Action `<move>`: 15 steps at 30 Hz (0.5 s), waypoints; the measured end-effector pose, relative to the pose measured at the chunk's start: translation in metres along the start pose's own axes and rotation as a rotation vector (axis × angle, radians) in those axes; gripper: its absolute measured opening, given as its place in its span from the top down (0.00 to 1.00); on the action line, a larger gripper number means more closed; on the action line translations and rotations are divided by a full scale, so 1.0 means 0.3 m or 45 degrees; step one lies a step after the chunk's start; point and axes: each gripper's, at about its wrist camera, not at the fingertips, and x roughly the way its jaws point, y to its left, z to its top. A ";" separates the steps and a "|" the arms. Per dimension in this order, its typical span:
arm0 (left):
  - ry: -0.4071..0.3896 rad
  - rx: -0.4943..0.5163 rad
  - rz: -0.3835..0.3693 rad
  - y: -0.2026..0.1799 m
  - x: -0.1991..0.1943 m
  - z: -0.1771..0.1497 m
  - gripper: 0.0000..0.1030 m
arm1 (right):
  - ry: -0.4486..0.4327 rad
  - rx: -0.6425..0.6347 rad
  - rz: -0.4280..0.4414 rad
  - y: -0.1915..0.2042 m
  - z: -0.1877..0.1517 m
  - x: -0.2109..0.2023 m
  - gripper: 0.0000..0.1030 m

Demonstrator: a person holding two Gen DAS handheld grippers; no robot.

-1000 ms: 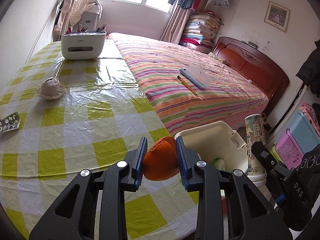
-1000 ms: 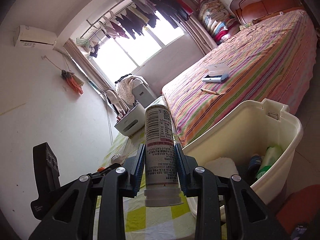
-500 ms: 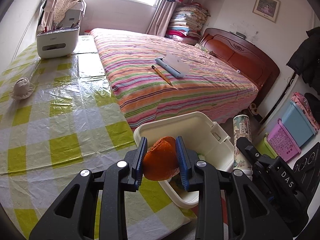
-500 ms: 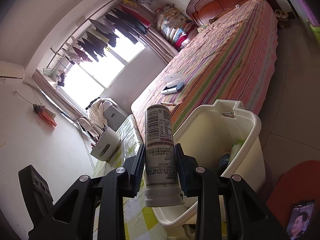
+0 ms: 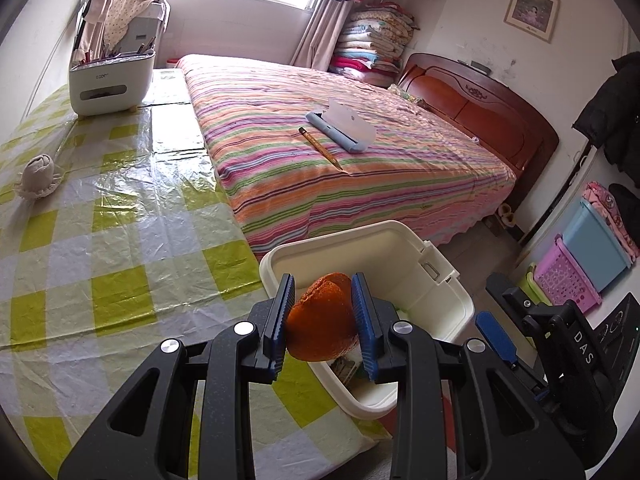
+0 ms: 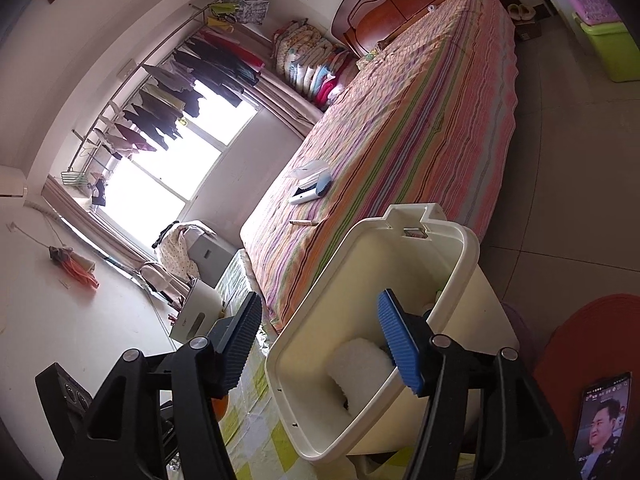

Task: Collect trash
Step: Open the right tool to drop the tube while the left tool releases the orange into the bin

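My left gripper point(image 5: 323, 322) is shut on an orange peel point(image 5: 322, 328), held just over the near rim of a cream plastic bin point(image 5: 448, 312) that stands beside the table. In the right wrist view my right gripper point(image 6: 320, 344) hangs above the same bin point(image 6: 452, 248), its jaws opening with nothing between them. Inside the bin lies a white round piece of trash point(image 6: 356, 368) and some green and dark items, partly hidden behind the blue pad. The right gripper also shows at the right edge of the left wrist view, its blue fingertip point(image 5: 494, 340) empty.
The table point(image 5: 100, 248) has a yellow-and-white checked plastic cover; a small cloth bundle point(image 5: 38, 174) and a white utensil box point(image 5: 110, 80) stand on it. A striped bed point(image 5: 340, 152) lies behind the bin. Coloured storage crates point(image 5: 576, 264) and a phone point(image 6: 602, 420) sit at the right.
The right gripper has let go of the white can, which is gone from between its jaws, and rolled. The left gripper carried the orange peel rightward from the table to the bin's rim.
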 end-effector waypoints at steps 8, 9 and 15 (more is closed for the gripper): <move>0.003 0.004 -0.011 -0.007 0.014 0.001 0.72 | -0.074 0.086 0.068 -0.043 -0.008 -0.047 0.41; 0.004 -0.001 -0.016 -0.006 0.016 0.003 0.72 | -0.072 0.107 0.074 -0.054 -0.005 -0.047 0.39; 0.006 -0.005 -0.032 -0.010 0.026 0.006 0.72 | -0.055 0.191 0.087 -0.095 0.007 -0.044 0.37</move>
